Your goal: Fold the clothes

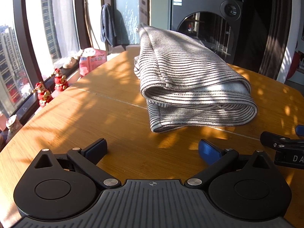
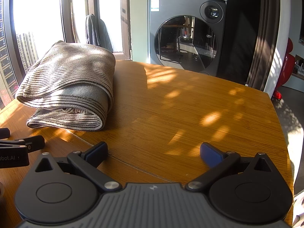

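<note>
A grey garment with thin dark stripes (image 1: 190, 79) lies folded into a thick bundle on the wooden table (image 1: 95, 114). My left gripper (image 1: 152, 150) is open, low over the table just in front of the bundle, with nothing between its blue pads. In the right wrist view the same striped garment (image 2: 72, 87) sits at the far left of the table (image 2: 190, 104). My right gripper (image 2: 153, 152) is open too, to the right of the bundle and clear of it. Each gripper shows at the edge of the other's view: the right one (image 1: 285, 148), the left one (image 2: 17, 148).
A washing machine (image 2: 188, 34) stands behind the table. Large windows (image 1: 38, 38) run along the left, with red figurines (image 1: 43, 95) and a pink pack (image 1: 91, 60) on the sill. A dark cloth (image 1: 108, 24) hangs by the window. The table's right edge drops to the floor (image 2: 290, 123).
</note>
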A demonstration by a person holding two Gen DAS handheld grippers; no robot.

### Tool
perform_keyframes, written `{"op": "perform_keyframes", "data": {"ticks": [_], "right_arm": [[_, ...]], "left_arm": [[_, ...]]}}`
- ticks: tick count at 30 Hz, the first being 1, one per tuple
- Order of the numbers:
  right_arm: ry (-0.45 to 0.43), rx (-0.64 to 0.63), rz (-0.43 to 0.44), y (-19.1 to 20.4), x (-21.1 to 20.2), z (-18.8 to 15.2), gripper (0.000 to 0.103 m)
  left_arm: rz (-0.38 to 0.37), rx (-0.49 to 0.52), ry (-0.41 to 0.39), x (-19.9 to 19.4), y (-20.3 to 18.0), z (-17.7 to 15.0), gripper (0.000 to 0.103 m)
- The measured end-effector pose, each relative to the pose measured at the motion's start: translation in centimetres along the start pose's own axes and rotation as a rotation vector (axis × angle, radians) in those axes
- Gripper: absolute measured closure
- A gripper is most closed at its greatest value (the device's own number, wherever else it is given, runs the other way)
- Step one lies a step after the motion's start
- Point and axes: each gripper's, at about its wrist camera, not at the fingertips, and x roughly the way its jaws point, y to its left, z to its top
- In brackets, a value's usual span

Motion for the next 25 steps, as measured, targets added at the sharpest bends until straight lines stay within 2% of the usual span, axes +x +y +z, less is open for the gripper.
{"op": "perform_keyframes", "data": {"ticks": [22, 25], "right_arm": [[0.0, 0.0, 0.0, 0.0, 0.01, 0.02, 0.0], [0.0, 0.0, 0.0, -0.01, 0.01, 0.02, 0.0]], "left_arm": [[0.004, -0.003, -0.001, -0.15, 0.01, -0.15, 0.0], [-0.018, -0.014, -0.007, -0.27, 0.42, -0.14, 0.0]]}}
